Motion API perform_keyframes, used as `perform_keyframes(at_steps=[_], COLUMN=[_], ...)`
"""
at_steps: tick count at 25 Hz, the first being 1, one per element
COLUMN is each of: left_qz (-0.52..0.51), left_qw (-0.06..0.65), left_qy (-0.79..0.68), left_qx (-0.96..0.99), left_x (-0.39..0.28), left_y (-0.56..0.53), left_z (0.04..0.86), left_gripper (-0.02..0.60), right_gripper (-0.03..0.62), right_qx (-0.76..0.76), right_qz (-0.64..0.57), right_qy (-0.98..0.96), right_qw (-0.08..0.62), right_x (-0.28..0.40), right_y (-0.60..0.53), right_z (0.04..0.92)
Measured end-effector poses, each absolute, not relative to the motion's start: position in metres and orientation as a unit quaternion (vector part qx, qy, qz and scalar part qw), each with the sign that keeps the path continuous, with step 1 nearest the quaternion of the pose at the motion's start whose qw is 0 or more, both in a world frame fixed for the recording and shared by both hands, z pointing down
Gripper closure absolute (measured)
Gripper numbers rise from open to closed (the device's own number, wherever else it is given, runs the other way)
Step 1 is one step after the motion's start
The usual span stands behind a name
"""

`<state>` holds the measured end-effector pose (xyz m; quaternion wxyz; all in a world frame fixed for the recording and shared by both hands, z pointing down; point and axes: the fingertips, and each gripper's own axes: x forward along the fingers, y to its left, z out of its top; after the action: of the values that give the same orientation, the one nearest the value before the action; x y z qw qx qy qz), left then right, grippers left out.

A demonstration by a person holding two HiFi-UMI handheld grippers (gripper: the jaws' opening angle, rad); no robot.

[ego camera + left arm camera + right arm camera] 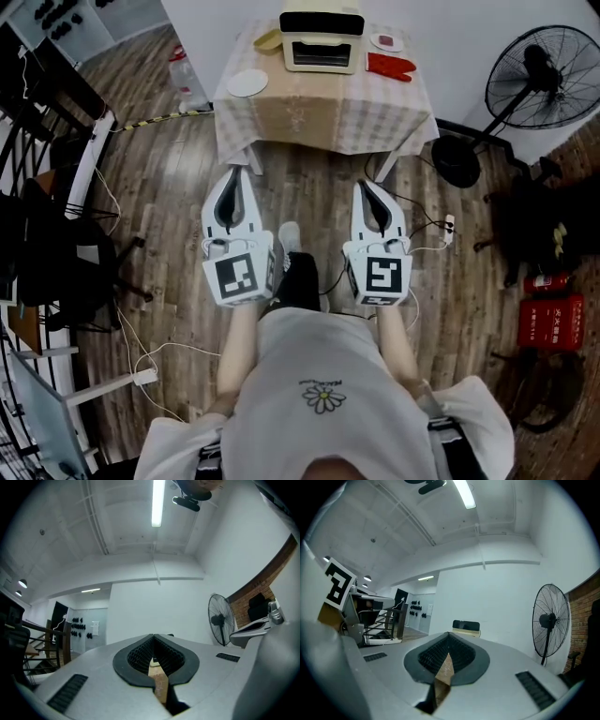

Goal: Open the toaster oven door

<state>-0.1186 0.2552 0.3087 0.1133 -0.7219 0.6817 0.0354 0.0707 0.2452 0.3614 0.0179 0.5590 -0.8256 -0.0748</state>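
Toaster oven [322,42], door closed, stands at the far edge of the cloth-covered surface [319,112]. Left gripper [235,174] and right gripper [365,187] hang side by side over the wooden floor [305,183], well short of the surface. Fingers [136,657] of both are closed and empty.

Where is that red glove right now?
In the head view, the red oven glove lies on the checked-cloth table, at its far right, just right of the cream toaster oven.

Open floor [309,187] ahead to the table [319,108]; plate [247,82] left and red mitt [390,67] right of toaster oven [322,42]
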Motion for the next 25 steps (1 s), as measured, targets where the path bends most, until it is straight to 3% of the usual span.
perform_keyframes(at_steps=[13, 25], left_qz=[0.05, 0.071], left_qw=[0.146, 0.13], left_qy=[0.641, 0.618], left_qx=[-0.752, -0.773], left_x=[-0.094, -0.103], left_y=[0.155, -0.039], left_z=[0.288, 0.278], left_gripper=[0.565, 0.565], right_gripper=[0.585, 0.585], right_qx=[0.591, 0.598], right_qz=[-0.087, -0.076], right_qy=[-0.802, -0.798], right_qw=[0.003, 0.007], right_x=[0.093, 0.074], right_y=[0.156, -0.028], right_z=[0.346, 0.337])
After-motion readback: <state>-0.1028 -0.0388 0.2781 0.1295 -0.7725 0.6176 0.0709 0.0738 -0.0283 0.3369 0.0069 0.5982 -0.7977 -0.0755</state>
